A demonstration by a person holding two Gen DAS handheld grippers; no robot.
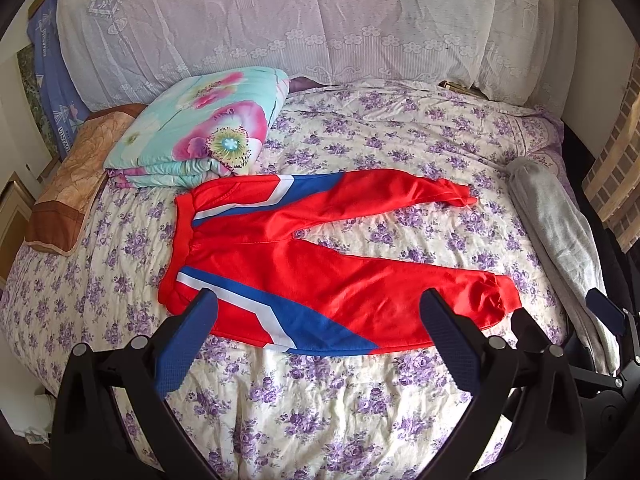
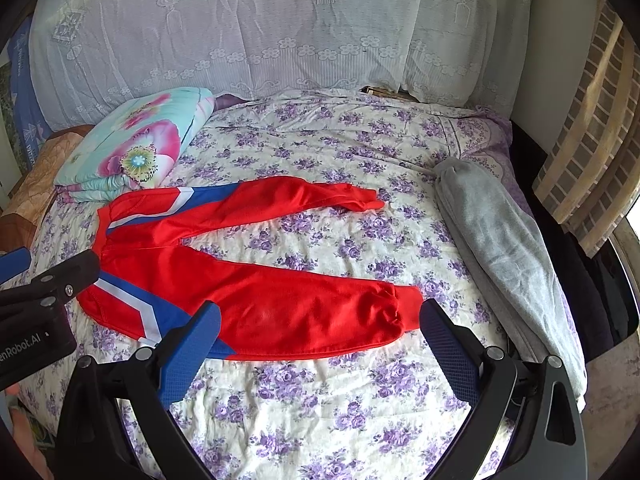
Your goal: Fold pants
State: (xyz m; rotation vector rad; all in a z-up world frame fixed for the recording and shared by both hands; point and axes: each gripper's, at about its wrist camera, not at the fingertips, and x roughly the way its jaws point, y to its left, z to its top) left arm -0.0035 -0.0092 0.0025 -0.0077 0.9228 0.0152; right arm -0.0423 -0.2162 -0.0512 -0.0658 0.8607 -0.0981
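Note:
Red pants (image 1: 320, 268) with blue and white side stripes lie flat on the floral bed, waistband to the left, the two legs spread apart to the right; they also show in the right wrist view (image 2: 260, 288). My left gripper (image 1: 318, 312) is open and empty, hovering above the near leg close to the waist end. My right gripper (image 2: 320, 320) is open and empty, hovering above the near leg close to its cuff (image 2: 404, 304). The left gripper's body shows at the left edge of the right wrist view (image 2: 52, 280).
A folded floral quilt (image 1: 200, 128) lies behind the waistband. A grey garment (image 2: 500, 248) lies along the bed's right edge. A brown pillow (image 1: 68, 184) sits at the left. A lace-covered headboard (image 1: 300, 20) stands at the back. The bed sheet (image 1: 320, 400) shows in front.

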